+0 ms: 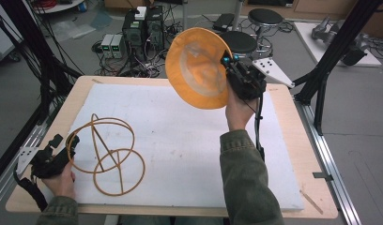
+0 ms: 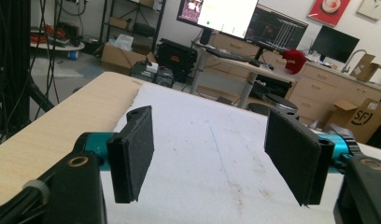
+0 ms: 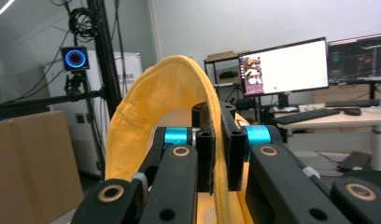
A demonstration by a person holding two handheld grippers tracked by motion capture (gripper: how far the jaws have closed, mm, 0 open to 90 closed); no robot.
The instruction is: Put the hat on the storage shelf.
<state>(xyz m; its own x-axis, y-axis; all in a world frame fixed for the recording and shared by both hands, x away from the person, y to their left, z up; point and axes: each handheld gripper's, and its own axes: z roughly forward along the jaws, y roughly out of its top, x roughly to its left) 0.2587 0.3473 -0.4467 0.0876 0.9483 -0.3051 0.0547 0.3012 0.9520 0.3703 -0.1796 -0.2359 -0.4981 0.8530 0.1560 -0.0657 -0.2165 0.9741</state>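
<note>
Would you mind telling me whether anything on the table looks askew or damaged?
The wire hat frame lies tipped on its side by the open left gripper. The yellow hat is clamped by its brim in the right gripper. No visible damage.

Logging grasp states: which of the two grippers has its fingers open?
The left gripper, low at the table's left beside the wire frame; its fingers stand apart. The right gripper clamps the yellow hat.
</note>
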